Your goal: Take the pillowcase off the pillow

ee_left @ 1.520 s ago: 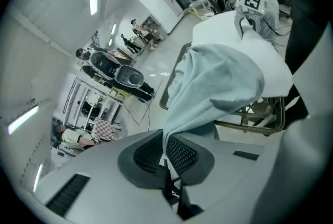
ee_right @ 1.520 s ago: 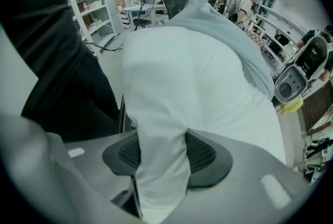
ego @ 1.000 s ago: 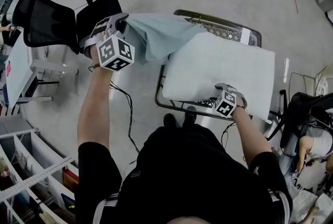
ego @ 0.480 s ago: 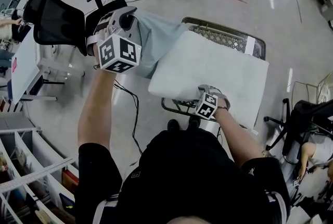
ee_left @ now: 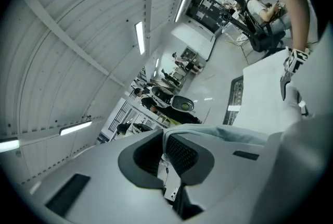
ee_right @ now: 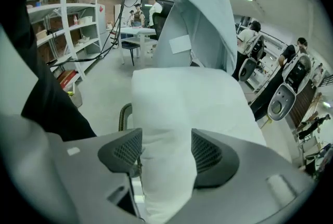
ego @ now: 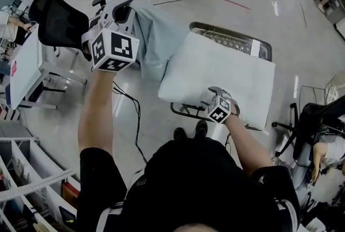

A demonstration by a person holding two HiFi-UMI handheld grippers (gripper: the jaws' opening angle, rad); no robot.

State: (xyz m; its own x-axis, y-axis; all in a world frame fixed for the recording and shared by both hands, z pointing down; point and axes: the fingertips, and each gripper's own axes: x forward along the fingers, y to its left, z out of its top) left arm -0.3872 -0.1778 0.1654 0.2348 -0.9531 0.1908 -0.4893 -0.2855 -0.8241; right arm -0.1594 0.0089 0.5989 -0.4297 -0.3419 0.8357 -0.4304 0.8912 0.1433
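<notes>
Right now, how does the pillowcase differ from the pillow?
The pillowcase is pale blue-green; the pillow is white. The pillowcase hangs limp from the shut left gripper; the pillow spreads flat and plump over the wire cart. Both are soft cloth, meeting at the pillow's left end.

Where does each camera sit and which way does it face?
Head view: on the person's head, facing down at a white rectangular pillow; both forearms show.
Left gripper view: on the left hand-held gripper, facing the hall; jaws shut on a pale blue fabric pillowcase; right forearm shows.
Right gripper view: on the right hand-held gripper, facing along the pillow between its jaws, which have just been opening.
All share pillow and pillowcase.
</notes>
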